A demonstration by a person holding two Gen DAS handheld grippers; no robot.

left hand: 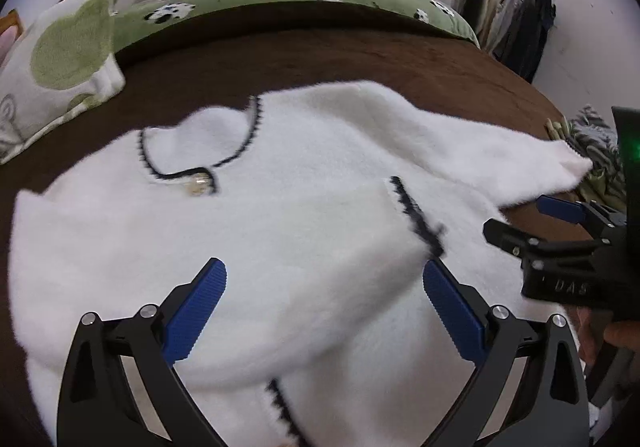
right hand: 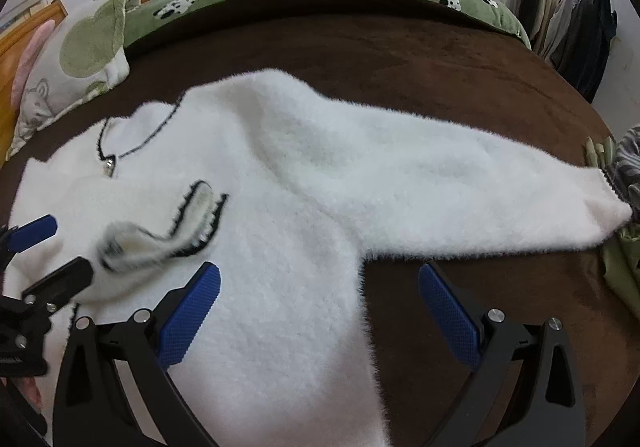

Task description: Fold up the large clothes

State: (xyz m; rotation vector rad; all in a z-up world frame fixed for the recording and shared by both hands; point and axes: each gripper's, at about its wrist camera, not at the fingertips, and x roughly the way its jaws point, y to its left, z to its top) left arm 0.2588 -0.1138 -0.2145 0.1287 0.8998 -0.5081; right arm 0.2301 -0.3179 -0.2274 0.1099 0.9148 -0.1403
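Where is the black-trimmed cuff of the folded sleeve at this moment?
In the right wrist view the cuff lies on the white sweater's chest at the left, just beyond the open left gripper and below the neckline button.

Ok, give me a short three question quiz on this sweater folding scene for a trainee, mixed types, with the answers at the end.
1. True or false: the left gripper is clamped on the sweater's folded sleeve.
2. Multiple choice: where does the other sleeve lie? A) folded across the chest B) stretched out toward the bed's edge C) tucked under the pillow
3. Fill in: the trim on the sweater's neckline is ____ in colour.

Key: 1 false, both it and the right gripper stand open with nothing held. 2 B. 3 black.
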